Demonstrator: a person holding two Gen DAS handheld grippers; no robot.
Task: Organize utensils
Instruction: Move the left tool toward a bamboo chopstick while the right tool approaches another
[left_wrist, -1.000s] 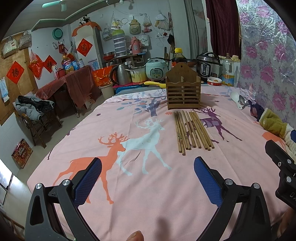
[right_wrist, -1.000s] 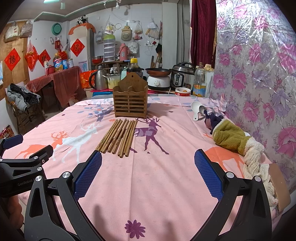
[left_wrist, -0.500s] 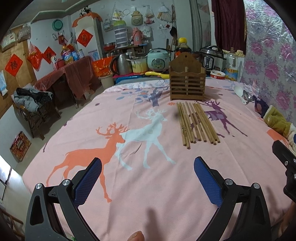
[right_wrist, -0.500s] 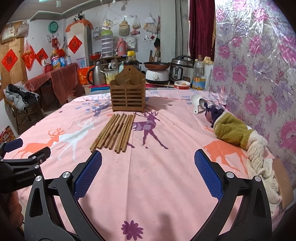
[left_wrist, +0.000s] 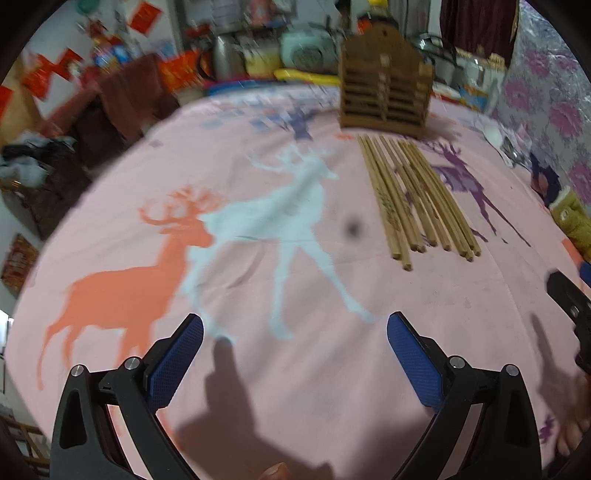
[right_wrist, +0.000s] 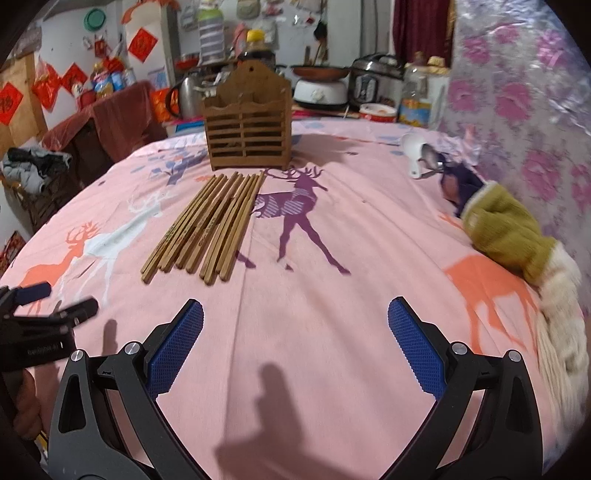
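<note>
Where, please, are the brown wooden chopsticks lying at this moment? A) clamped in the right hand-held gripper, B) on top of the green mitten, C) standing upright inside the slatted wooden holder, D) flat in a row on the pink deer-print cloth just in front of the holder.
D: the brown wooden chopsticks lie flat side by side on the pink deer-print cloth, just in front of the slatted wooden holder.

A bundle of wooden chopsticks (right_wrist: 207, 225) lies flat on the pink deer-print tablecloth (right_wrist: 332, 295), side by side in a loose row, far ends almost touching the wooden utensil holder (right_wrist: 247, 133). The holder stands upright, slatted in front, with a peaked back and two compartments, both looking empty. A white spoon (right_wrist: 413, 151) and a metal spoon (right_wrist: 432, 158) lie together well off to the right.
</note>
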